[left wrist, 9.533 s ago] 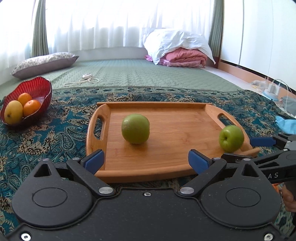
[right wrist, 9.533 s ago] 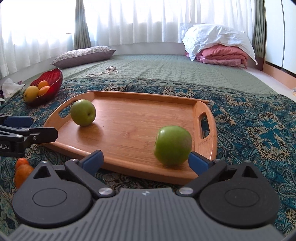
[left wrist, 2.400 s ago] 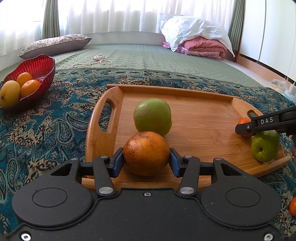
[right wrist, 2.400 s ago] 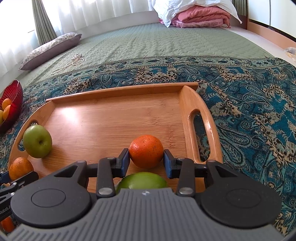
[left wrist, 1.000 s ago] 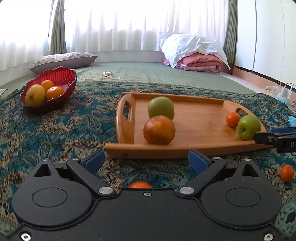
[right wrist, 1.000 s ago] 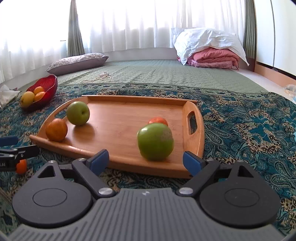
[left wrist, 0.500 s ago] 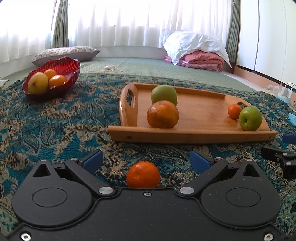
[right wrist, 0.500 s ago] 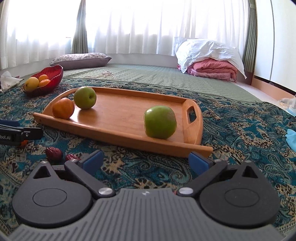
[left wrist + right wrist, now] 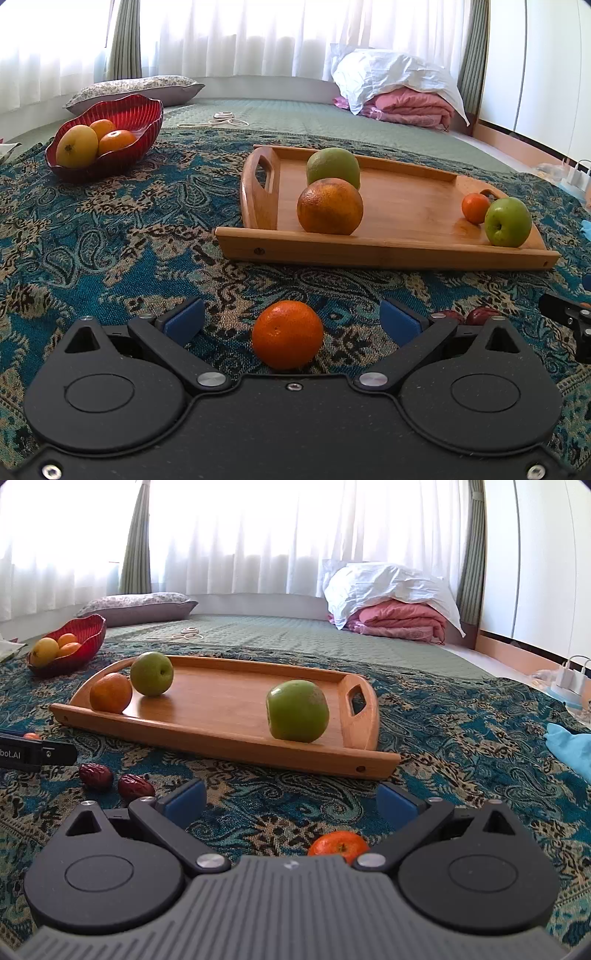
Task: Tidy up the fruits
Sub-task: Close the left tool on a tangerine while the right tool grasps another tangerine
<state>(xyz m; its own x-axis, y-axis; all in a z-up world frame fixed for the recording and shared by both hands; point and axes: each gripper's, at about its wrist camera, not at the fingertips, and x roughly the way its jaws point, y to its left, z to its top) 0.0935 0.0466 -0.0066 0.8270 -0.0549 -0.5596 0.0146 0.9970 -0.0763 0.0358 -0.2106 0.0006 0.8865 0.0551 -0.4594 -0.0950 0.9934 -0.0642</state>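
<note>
Wooden tray (image 9: 406,236) on the patterned blanket (image 9: 110,236) holds four fruits in the left wrist view: one big green fruit (image 9: 333,168) at the back by the handle, one big orange (image 9: 330,206) just in front of it and touching or nearly so, one small tangerine (image 9: 475,208) and one green apple (image 9: 508,221) side by side at the far end. Right wrist view shows only three of them on the tray; the tangerine is hidden behind the apple (image 9: 297,710).

Loose on the blanket: two small oranges, two dates. One orange (image 9: 287,334) lies between the fingers of the left gripper (image 9: 291,321), whose jaws stand wide, pads clear of it on both sides. Second orange (image 9: 339,843) sits low under the right gripper (image 9: 291,803), toward its right finger, partly hidden by the body; those jaws are fully wide too, nothing gripped. Both dates (image 9: 114,781) lie close together just beyond the right gripper's left finger, between the two grippers, near the tray's front edge.

Red bowl (image 9: 140,110) sits well apart from the tray, far left, with three fruits: one yellow fruit (image 9: 77,146) and two oranges (image 9: 110,136).

Background: one flat pillow (image 9: 136,88), one pile of white and pink bedding (image 9: 399,92), one light-blue cloth (image 9: 570,746) at right edge.
</note>
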